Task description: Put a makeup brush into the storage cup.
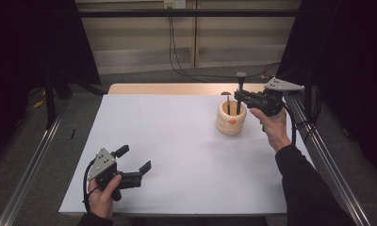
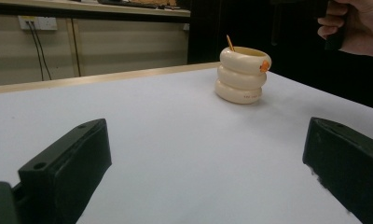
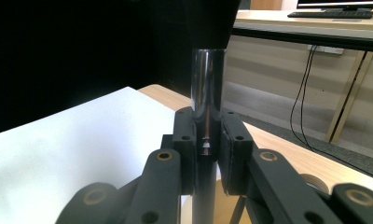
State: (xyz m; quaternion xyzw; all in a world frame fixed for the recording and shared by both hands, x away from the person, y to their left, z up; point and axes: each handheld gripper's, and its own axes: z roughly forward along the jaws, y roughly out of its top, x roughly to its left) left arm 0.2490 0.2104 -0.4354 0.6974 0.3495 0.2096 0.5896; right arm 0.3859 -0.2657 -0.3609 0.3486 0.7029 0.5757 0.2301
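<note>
A cream holder [image 1: 231, 118] [image 2: 243, 74] made of three stacked rings stands on the white tabletop [image 1: 177, 141] at the back right. A thin wooden stick [image 1: 227, 104] [image 2: 230, 42] leans inside it. My right gripper [image 1: 241, 96] [image 3: 208, 140] is shut on a dark, shiny rod-shaped tool [image 1: 239, 89] [image 3: 208, 88]. The tool stands upright with its lower end over or in the holder's mouth. My left gripper [image 1: 135, 158] [image 2: 208, 140] rests near the front left corner, open, with nothing between its jaws.
A wooden table edge [image 1: 177, 88] shows beyond the white sheet. Metal rails [image 1: 31, 165] run along both sides. Cables [image 1: 177, 56] hang down a wall behind the table. Dark curtains stand at the left and right.
</note>
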